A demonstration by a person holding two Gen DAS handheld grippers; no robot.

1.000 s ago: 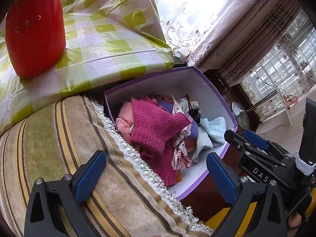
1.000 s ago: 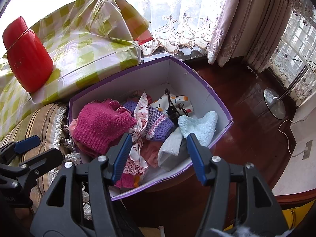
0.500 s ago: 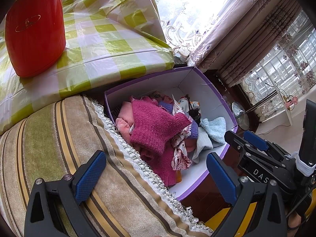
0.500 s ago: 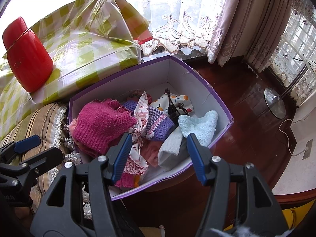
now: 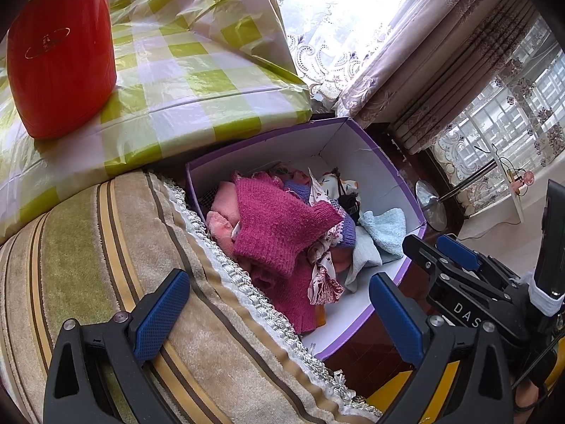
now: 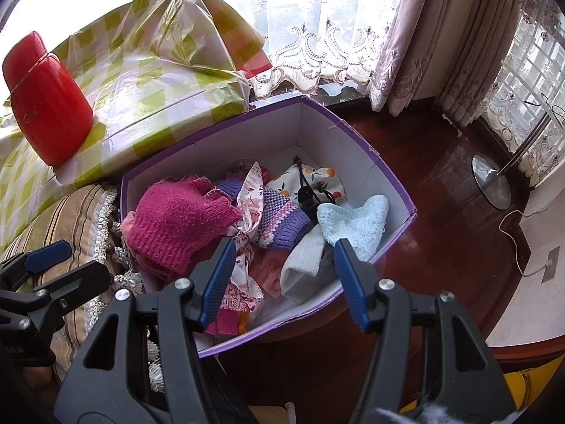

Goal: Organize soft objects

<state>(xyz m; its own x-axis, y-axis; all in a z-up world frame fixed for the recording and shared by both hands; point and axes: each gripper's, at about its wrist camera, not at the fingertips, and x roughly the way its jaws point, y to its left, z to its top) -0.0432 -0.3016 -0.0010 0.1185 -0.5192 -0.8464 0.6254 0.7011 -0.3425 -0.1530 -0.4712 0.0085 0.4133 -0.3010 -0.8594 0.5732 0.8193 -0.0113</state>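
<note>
Nothing has moved since the earlier frames: both tongs hang where they were and the pile in the box lies just as before.

The left tongs [image 5: 279,312] stand wide open with nothing between the blue pads; they hover above the fringed edge of a striped cushion [image 5: 106,247] and the near corner of the purple box [image 5: 388,173], touching neither. The right tongs [image 6: 284,279] are about half open and also empty, poised above the near side of the box, over a floral cloth [image 6: 247,208] and a grey-white sock [image 6: 303,265].

The soft things all lie inside the purple box, which sits on the dark wooden floor [image 6: 441,212], just beside the cushion. A magenta knitted garment [image 6: 180,219] fills the left half, with a pale pink piece tucked under it. In the middle is a purple striped knit [image 6: 282,219], behind it a white pouch printed with oranges [image 6: 317,176] and a black cord. A light blue fluffy sock [image 6: 356,222] rests against the right wall.

Behind the box is a bundle wrapped in green and white check plastic [image 5: 183,70], with a red container [image 5: 60,56] standing on it; a gold oval emblem on its face is too small to read. In the left wrist view the body of the right tongs shows the white letters "DAS", the rest hidden.
</note>
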